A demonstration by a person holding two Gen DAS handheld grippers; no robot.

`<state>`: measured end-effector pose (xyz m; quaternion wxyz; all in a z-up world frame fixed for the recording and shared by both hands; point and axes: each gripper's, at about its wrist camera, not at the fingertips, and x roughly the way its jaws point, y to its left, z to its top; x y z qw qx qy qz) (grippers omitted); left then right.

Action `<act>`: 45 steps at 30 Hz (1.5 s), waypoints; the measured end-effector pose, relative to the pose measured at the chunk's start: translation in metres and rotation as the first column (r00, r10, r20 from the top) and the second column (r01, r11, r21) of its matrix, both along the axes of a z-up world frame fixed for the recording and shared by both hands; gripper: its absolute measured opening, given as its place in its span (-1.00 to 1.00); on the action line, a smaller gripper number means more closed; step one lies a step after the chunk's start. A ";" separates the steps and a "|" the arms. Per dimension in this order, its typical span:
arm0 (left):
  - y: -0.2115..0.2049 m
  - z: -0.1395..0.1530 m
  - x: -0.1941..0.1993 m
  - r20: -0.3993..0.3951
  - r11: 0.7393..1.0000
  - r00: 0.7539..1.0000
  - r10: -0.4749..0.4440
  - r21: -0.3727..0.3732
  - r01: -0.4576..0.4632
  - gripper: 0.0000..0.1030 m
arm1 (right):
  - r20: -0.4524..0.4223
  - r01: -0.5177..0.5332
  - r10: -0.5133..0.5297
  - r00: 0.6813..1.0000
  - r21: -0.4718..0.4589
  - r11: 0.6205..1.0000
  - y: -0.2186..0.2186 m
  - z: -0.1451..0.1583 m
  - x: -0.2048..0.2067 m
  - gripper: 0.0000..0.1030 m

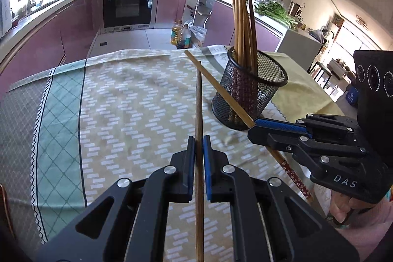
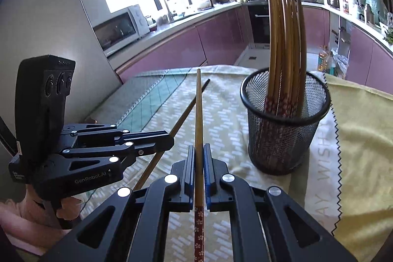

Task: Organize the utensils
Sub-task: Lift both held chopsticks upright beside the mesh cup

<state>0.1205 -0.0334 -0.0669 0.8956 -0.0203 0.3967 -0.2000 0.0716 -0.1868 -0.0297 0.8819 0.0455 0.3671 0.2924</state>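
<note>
— Status of the two grippers?

— The left gripper point(image 1: 199, 139) is pinching a dark brown chopstick point(image 1: 199, 100) between its blue pads, jaws pressed tight on it. The right gripper point(image 2: 199, 147) is likewise clamped on a lighter chopstick point(image 2: 198, 109) with a red floral handle end. Both sticks are off the cloth, tips pointing away from the holder of the tools.

— Position relative to the mesh cup?

— The black mesh cup point(image 1: 248, 95) stands upright on the patterned tablecloth point(image 1: 118, 100), with a bundle of chopsticks point(image 1: 242, 16) upright inside it, floral ends down. Both held sticks are outside the cup, to its left as seen from both wrist views. In the left view the right gripper's stick crosses in front of the cup's lower wall; whether it touches I cannot tell.

— Anything else?

— A yellow cloth point(image 2: 363, 129) lies to the cup's right.
</note>
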 end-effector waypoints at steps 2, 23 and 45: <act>0.002 0.005 -0.002 0.006 1.000 1.000 -0.001 -0.014 0.001 -0.86 | 0.011 0.003 -0.003 1.000 0.007 1.000 -0.004 0.003 -0.003 -0.89; -0.002 0.036 -0.014 0.073 0.998 0.997 -0.020 -0.064 0.025 -0.86 | 0.052 0.038 -0.043 0.998 0.096 0.995 -0.035 0.017 -0.006 -0.89; -0.004 0.050 -0.016 0.099 0.994 0.994 -0.045 -0.092 0.054 -0.86 | 0.075 0.016 -0.028 0.997 0.150 0.989 -0.049 0.018 -0.007 -0.89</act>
